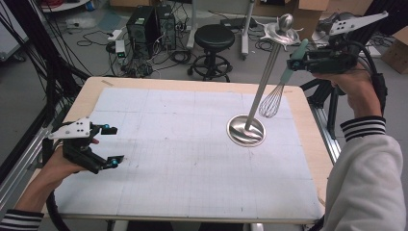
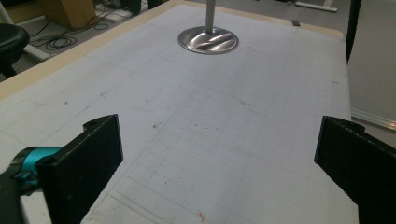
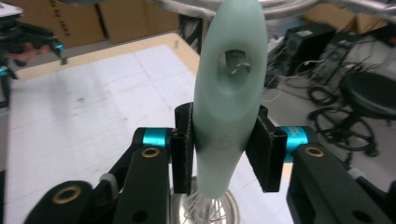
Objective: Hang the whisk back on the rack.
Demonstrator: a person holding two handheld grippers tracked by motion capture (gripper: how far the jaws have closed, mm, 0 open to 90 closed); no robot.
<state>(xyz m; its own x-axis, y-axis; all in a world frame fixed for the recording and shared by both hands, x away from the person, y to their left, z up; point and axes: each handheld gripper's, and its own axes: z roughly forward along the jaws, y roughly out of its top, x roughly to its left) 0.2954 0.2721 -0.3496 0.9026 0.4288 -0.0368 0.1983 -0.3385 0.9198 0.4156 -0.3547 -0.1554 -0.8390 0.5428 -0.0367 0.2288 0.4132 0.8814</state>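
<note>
A whisk point(image 1: 272, 100) with a pale green handle point(image 3: 229, 93) hangs wires-down beside the pole of a steel stand point(image 1: 246, 130) at the table's right. In the right gripper view my right gripper point(image 3: 226, 144) is shut on the lower handle, and a thin metal tip shows through the handle's hole, just under the stand's top arms point(image 3: 289, 5). Seen from above, the right gripper point(image 1: 292, 62) is raised near the stand's top. My left gripper point(image 1: 113, 146) rests open and empty near the table's left edge. The left gripper point(image 2: 219, 158) looks across the mat to the stand's base point(image 2: 208, 39).
A white gridded mat point(image 1: 183, 144) covers the wooden table point(image 1: 91, 91). Behind the table stand a black stool point(image 1: 214, 38), computer cases point(image 1: 149, 26) and loose cables on the floor. Cardboard boxes point(image 1: 308, 9) sit at the back right.
</note>
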